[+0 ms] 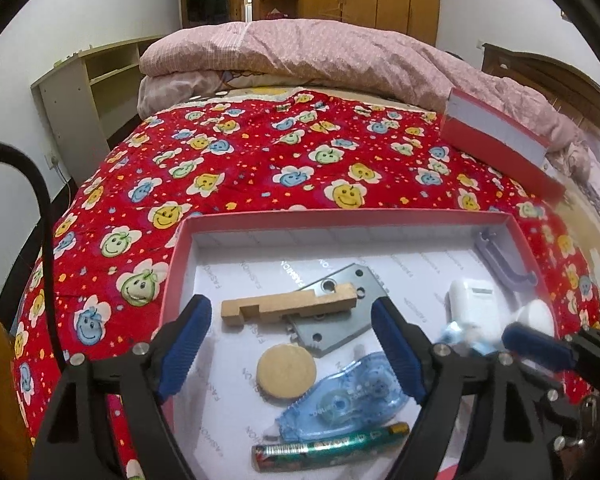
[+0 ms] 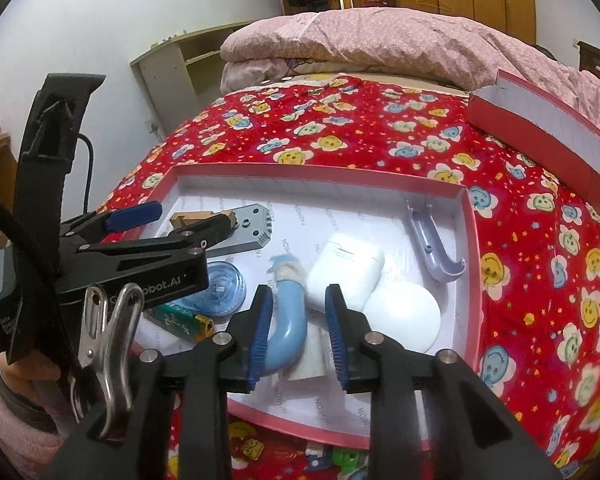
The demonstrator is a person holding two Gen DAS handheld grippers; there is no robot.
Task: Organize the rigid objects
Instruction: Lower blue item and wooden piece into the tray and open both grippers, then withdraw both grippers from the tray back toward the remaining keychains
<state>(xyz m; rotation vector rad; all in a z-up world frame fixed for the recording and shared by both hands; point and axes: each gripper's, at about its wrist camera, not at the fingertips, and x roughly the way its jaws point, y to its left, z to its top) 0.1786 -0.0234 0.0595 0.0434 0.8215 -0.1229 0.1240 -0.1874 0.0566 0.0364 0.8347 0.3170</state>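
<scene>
Jaws of the right gripper stand narrowly parted around the blue curved piece, not pressing it; it lies in the red box on the bed. Left gripper gapes wide above the wooden block, holding nothing. Judging so, this is a release; next comes lifting clear.

Both wrist fisheyes look steeply down, close over the same red box; left claw shows in right view.
</scene>
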